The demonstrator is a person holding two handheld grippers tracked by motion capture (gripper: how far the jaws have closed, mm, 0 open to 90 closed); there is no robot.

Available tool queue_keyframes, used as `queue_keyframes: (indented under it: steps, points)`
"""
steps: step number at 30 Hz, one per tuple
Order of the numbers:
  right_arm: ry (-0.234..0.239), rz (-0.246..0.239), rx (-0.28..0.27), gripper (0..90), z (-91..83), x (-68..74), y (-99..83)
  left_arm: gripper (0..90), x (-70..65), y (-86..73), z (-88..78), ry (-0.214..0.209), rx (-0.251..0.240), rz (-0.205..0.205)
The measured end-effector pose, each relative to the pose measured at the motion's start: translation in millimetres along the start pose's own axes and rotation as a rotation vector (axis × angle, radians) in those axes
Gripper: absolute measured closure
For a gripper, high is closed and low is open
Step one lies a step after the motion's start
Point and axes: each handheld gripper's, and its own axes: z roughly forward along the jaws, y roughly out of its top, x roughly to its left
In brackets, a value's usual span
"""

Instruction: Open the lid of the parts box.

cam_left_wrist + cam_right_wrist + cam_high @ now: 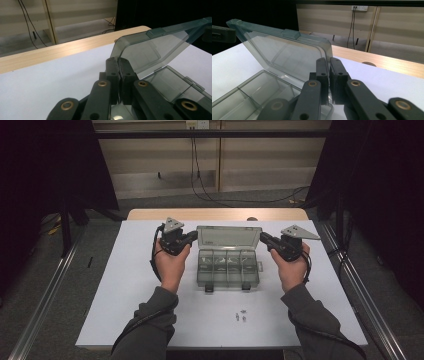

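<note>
Box: a clear compartment box [228,268] sat mid-table, its lid [229,237] raised upright at the back.
Left gripper [192,236]: jaws nearly together, pinching the lid's left edge [117,53].
Right gripper [264,238]: jaws narrow, clamped on the lid's right edge [328,53].
Screws [242,315]: small bits lay near the front, well apart from the box; too small to tell exactly.
Table [125,285]: white top with a wooden strip at the far edge.
Room: grey floor, cables along the back wall, dark curtains at both sides.
</note>
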Motion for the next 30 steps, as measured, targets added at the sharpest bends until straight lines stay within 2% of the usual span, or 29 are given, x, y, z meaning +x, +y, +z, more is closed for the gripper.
queue_keyframes:
  steps: [17,30]
  points:
    - [-0.006,0.012,0.006,86.6,16.7,-8.8,-0.2,88.1,8.9,8.3,13.2,0.010,0.004,-0.016]
    - [-0.010,-0.001,0.020,88.1,27.4,-11.0,0.4,88.0,14.6,12.4,22.3,0.011,0.007,-0.021]
